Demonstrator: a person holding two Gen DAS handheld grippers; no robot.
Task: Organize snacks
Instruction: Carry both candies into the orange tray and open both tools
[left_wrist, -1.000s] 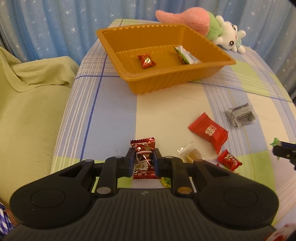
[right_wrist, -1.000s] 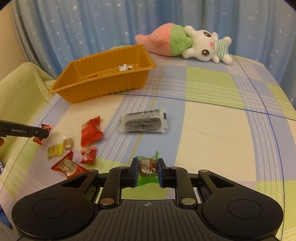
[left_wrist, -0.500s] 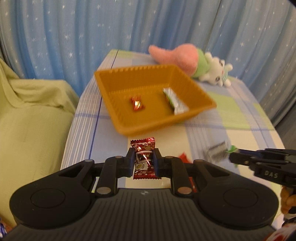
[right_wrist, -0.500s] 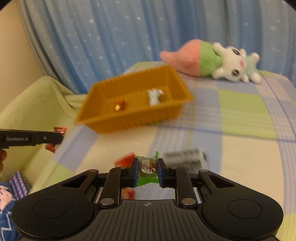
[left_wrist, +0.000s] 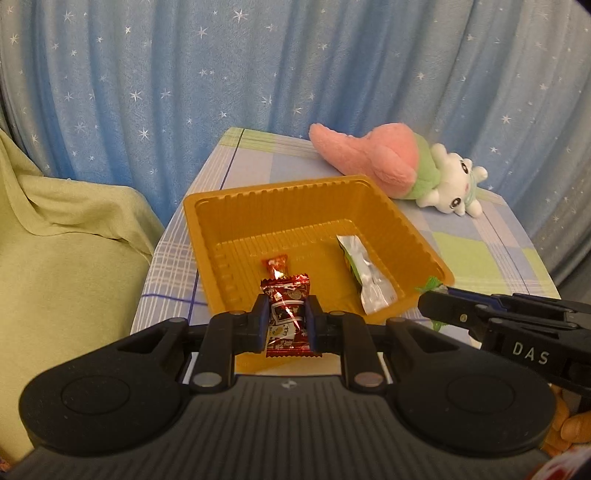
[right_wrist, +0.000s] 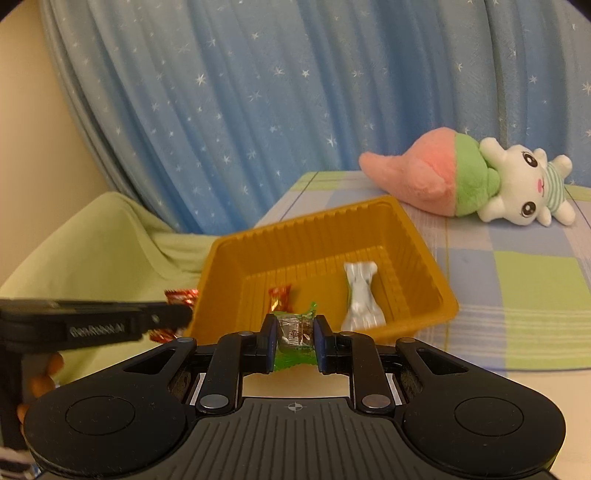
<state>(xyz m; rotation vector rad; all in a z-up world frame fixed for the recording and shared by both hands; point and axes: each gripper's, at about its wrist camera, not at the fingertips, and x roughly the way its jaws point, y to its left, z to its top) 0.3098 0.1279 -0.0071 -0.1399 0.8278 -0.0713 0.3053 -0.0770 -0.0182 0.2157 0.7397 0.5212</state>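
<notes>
red snack (left_wrist: 289, 317) in left gripper (left_wrist: 286, 322), over orange tray (left_wrist: 314, 192).

Glossy ribbed plastic tray (left_wrist: 406, 229), shiny foil wrappers (left_wrist: 364, 275), a fuzzy plush toy (right_wrist: 461, 177), matt checked cloth (right_wrist: 535, 280).

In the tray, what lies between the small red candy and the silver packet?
Nothing: the left wrist view shows bare tray floor between the red candy and silver packet.

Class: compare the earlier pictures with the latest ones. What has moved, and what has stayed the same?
Both grippers rose from the table toward the orange tray. The left gripper stays shut on the red snack, the right gripper on the green candy. The tray's two snacks lie unmoved.
</notes>
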